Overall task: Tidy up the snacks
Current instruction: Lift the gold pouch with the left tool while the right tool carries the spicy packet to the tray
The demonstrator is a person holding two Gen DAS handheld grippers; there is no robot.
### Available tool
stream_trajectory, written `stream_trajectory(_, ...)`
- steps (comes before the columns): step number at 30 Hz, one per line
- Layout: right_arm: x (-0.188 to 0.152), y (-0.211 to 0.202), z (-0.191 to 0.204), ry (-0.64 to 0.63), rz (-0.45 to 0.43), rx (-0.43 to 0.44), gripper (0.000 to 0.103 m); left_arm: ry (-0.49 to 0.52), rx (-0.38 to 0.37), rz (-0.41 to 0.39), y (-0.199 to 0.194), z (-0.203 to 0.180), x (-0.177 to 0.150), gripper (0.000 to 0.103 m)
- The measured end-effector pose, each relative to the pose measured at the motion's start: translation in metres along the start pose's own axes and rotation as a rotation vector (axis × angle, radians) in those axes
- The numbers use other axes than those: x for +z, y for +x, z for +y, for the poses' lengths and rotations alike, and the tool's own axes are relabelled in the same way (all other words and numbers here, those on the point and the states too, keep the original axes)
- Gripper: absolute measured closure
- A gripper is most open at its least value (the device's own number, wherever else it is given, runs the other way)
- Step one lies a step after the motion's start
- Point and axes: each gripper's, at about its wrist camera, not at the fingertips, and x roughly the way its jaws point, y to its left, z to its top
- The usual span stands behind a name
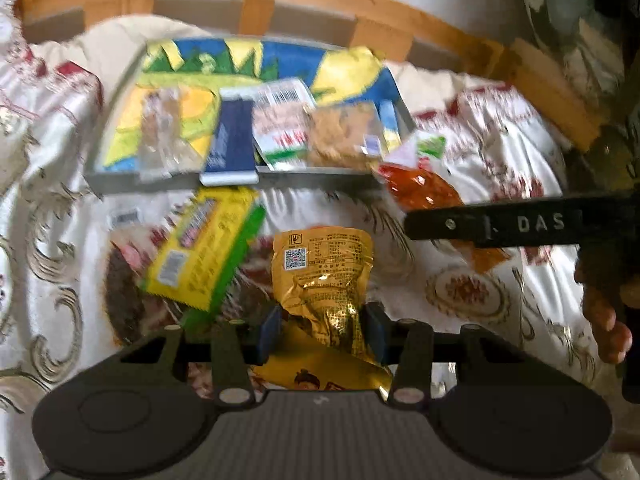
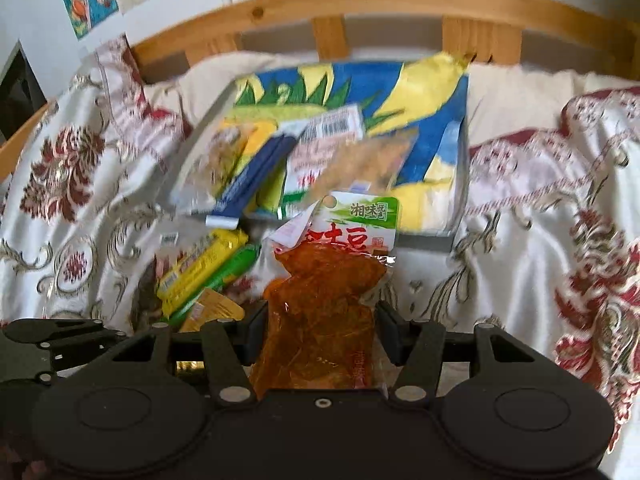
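Observation:
My left gripper (image 1: 323, 332) is shut on a gold foil snack packet (image 1: 324, 276) and holds it above the patterned cloth. My right gripper (image 2: 318, 330) is shut on an orange-red clear snack packet (image 2: 324, 304) with a green and white header. That packet also shows in the left wrist view (image 1: 420, 188), with the right gripper's black body (image 1: 500, 224) over it. Ahead lies a grey tray (image 1: 224, 182) (image 2: 424, 242) with a colourful liner, holding several snack packets. A yellow and green packet (image 1: 204, 248) (image 2: 204, 268) lies on the cloth in front of the tray.
A white, red and gold patterned cloth (image 1: 52, 240) (image 2: 540, 240) covers the surface. A wooden slatted rail (image 1: 256, 4) (image 2: 400, 4) runs behind the tray. A dark blue packet (image 1: 232, 140) hangs over the tray's near rim.

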Motion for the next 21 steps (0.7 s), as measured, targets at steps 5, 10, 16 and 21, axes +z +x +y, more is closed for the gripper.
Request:
stream_trajectory(5, 0.007, -0.009, 0.002, 0.031, -0.058, 0.001, 0.045, -0.034, 0.048, -0.094, -0.013, 0.005, 0.010, 0.053)
stream_trajectory(10, 0.011, -0.018, 0.005, 0.059, -0.146, 0.005, 0.045, -0.050, 0.117, -0.168, -0.025, 0.007, 0.023, 0.053)
stream_trajectory(16, 0.021, -0.025, 0.012, 0.070, -0.233, -0.011, 0.045, -0.086, 0.143, -0.222, -0.035, 0.008, 0.039, 0.053)
stream_trajectory(21, 0.040, -0.031, 0.022, 0.068, -0.305, -0.012, 0.045, -0.086, 0.135, -0.270, -0.043, 0.008, 0.057, 0.053)
